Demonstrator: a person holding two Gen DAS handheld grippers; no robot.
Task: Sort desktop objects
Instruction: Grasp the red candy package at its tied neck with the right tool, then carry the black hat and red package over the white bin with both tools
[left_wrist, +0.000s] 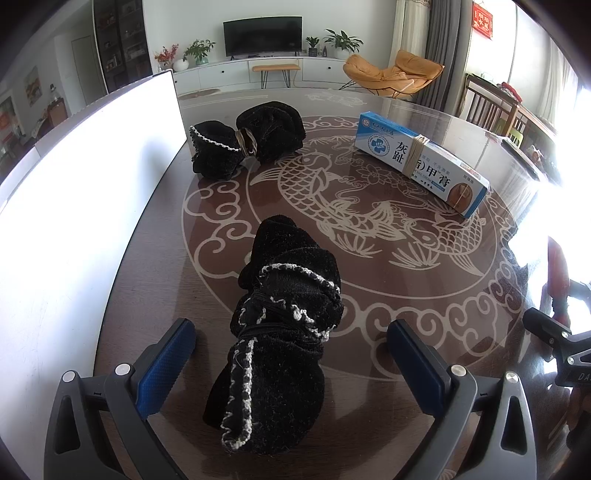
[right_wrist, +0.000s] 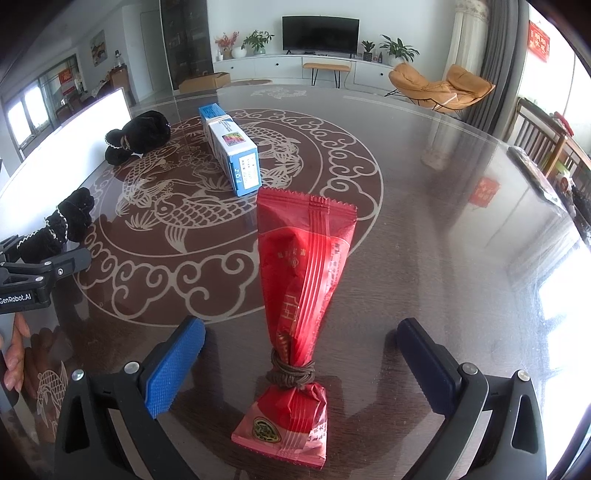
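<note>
Left wrist view. The left gripper (left_wrist: 291, 354) stands with jaws wide apart, straddling the near black sock bundle (left_wrist: 280, 332) without touching it. This bundle lies just short of the koi medallion (left_wrist: 354, 206) on the glass table (left_wrist: 155, 280). A second black sock bundle (left_wrist: 247, 138) sits at the medallion's far left rim, beside a white board (left_wrist: 74, 192). A blue-and-white ointment box (left_wrist: 421, 158), bound with a rubber band, rests on the medallion's far right portion.

Right wrist view. The right gripper (right_wrist: 299, 369) is fully spread, its pads clear of the red snack packet (right_wrist: 299, 295) lying between them. The packet, cinched with a brown band (right_wrist: 290, 373), lies just off the medallion's near right edge.

Assessment. Both grippers appear poised to grasp. Recommend closing on the sock bundle across its tied waist, where the fabric is compact. For the packet, close at or near the band, since the foil elsewhere would likely crumple and slip. Like items should be grouped together.
</note>
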